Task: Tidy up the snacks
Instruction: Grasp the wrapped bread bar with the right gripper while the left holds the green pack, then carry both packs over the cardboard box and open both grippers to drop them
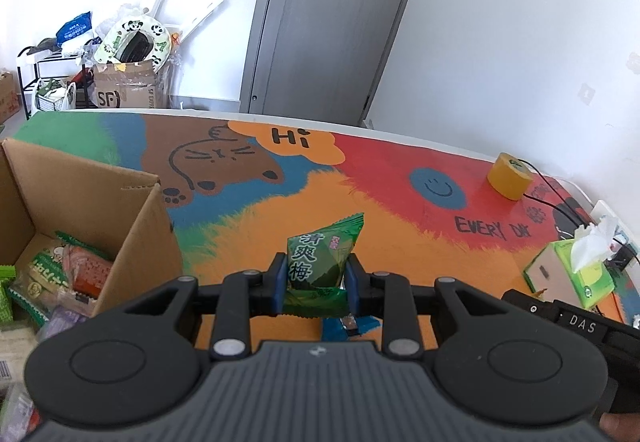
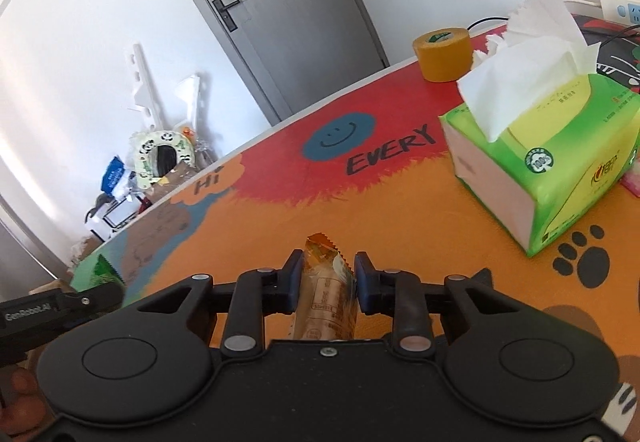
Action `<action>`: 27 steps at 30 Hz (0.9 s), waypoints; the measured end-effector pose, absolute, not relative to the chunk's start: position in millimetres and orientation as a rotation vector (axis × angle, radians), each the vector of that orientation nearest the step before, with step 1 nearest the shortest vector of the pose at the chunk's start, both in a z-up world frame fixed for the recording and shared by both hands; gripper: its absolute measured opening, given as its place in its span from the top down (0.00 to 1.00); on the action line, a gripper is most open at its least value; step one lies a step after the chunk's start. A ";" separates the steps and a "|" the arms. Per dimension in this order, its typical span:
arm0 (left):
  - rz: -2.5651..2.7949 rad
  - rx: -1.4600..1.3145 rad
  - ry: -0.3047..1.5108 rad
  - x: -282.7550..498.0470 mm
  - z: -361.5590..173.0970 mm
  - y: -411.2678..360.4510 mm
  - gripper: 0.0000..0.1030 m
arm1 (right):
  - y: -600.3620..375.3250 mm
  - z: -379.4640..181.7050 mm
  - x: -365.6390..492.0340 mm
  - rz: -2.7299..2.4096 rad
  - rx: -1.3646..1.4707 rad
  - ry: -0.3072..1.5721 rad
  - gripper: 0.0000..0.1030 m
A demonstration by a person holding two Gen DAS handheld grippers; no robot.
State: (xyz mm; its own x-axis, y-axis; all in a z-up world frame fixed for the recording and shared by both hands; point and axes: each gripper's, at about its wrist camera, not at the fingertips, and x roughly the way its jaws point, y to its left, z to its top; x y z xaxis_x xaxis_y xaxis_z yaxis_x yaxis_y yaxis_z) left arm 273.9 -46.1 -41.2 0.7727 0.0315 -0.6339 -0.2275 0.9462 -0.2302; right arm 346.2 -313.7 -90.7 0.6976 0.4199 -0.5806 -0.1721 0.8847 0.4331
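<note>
My left gripper (image 1: 316,266) is shut on a green plum-candy packet (image 1: 324,246), held upright above the colourful table mat (image 1: 400,178). To its left stands an open cardboard box (image 1: 120,210) with several snack packets (image 1: 60,270) inside. A blue wrapper (image 1: 348,326) lies on the mat just under the left gripper. My right gripper (image 2: 329,262) has an orange-brown snack bar packet (image 2: 326,294) between its blue pads, which press on its sides. The packet's serrated end sticks out forward over the mat.
A green tissue box (image 2: 552,162) stands at the right of the table, with a yellow tape roll (image 2: 442,54) behind it near the far edge. A white power strip (image 2: 620,6) and black cables lie at the far right. Clutter sits on the floor past the table.
</note>
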 end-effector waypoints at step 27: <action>0.160 -0.326 0.539 201.9 10.9 8.1 0.72 | -219.9 -21.5 294.7 0.518 0.276 0.583 0.73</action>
State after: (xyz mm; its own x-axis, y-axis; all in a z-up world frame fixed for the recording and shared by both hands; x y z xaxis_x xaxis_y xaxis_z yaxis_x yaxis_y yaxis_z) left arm 201.9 8.1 10.9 0.8472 0.0645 -0.5273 -0.2342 0.9363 -0.2618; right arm 294.7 -219.9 -21.5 0.7128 0.5369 -0.4512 -0.3848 0.8373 0.3885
